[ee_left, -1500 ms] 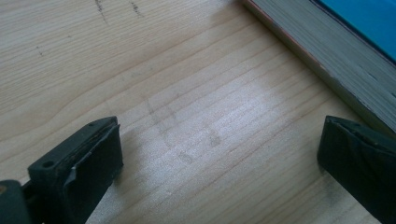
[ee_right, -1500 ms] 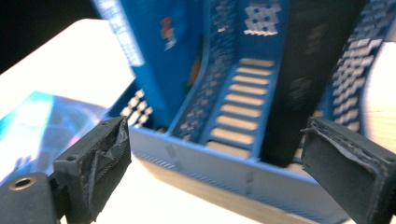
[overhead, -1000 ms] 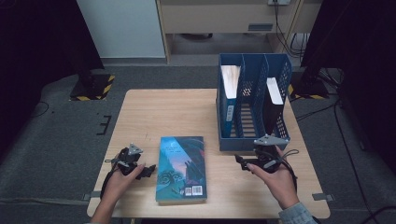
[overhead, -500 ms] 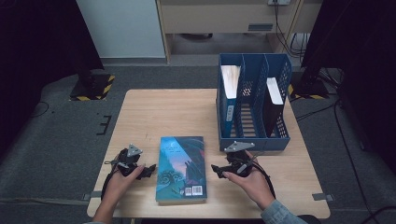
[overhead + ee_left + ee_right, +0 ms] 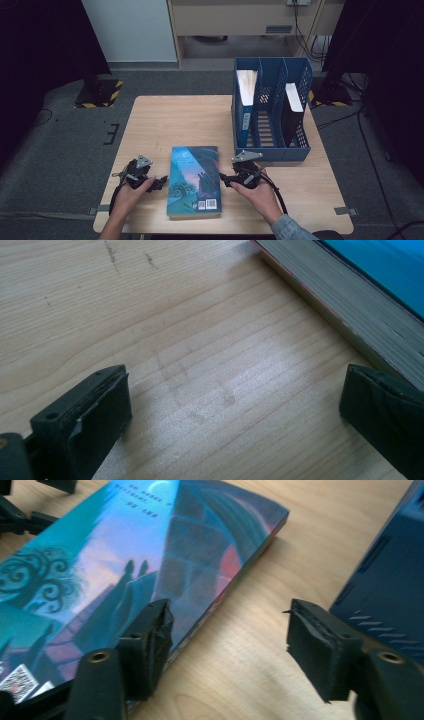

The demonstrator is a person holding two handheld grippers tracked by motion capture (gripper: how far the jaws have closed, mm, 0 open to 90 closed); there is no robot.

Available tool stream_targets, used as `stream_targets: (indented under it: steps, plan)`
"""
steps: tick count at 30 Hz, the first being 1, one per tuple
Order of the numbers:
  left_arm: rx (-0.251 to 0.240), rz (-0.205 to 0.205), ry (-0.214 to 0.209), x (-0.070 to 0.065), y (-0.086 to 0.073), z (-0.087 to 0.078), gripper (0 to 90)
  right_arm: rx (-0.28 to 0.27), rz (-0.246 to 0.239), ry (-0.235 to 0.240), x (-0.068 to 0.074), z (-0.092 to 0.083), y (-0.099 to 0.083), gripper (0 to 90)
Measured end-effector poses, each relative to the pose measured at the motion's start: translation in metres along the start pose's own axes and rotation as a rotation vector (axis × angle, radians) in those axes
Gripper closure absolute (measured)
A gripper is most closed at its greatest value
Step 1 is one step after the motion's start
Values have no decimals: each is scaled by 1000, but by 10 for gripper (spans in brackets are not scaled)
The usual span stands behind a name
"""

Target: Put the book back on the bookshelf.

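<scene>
The bench (image 5: 165, 120) is lit evenly from above — its surroundings are left dark. The high view is soft; in the close views, near edges are blurred.

The book (image 5: 194, 180) has a teal-blue cover with dark swirling trees, a purple-grey peaked shape, a reddish patch and a white barcode label; its page edges look greyish. The bench (image 5: 170, 125) is pale wood with fine grain. The file rack (image 5: 272, 107) is deep blue with perforated sides. Both grippers' fingers (image 5: 150, 640) are matt black. The floor (image 5: 60, 140) is dark grey, with yellow-and-black striped markings (image 5: 102, 95).
</scene>
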State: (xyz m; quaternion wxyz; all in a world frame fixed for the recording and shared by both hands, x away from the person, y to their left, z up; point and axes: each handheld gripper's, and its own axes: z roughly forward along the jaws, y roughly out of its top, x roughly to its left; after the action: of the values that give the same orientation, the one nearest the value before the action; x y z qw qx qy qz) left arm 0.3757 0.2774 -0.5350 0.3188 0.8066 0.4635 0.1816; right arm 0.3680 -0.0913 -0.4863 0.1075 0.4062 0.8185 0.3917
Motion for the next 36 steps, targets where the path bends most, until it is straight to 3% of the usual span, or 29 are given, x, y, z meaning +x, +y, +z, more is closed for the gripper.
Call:
stream_targets:
  steps: [3,4,5,9,11,12,15,17,20,22,29,33,36]
  plan:
    - [17,2,-5,1,2,-1,29,6,3,17,2,1,-3,370]
    - [6,-4,-15,2,4,-4,49,11,-26,26,4,3,-7,391]
    - [6,-4,-15,2,4,-4,52,11,-26,26,4,3,-7,391]
    - [-52,-35,-17,2,8,-18,81,5,-55,48,9,0,-11,430]
    - [-97,-38,-47,-4,10,-31,105,-10,-77,67,13,-5,-11,444]
    - [-97,-38,-47,-4,10,-31,107,-10,-77,67,13,-5,-11,444]
    - [-137,-52,-99,-13,14,-38,108,-19,-84,107,16,-7,-10,431]
    - [-132,-47,-121,-20,15,-39,109,-17,-91,124,20,-6,-9,412]
    - [-102,-7,-138,-32,15,-38,101,44,-105,154,31,4,-13,337]
    - [-107,20,-148,-41,17,-38,102,68,-112,164,35,9,-16,317]
    - [-77,18,-162,-51,17,-31,184,89,-126,195,38,15,-19,259]
    - [-74,-7,-180,-53,17,-26,222,99,-89,222,33,18,-22,211]
    - [-68,-23,-204,-53,17,-23,248,98,-96,223,34,18,-22,202]
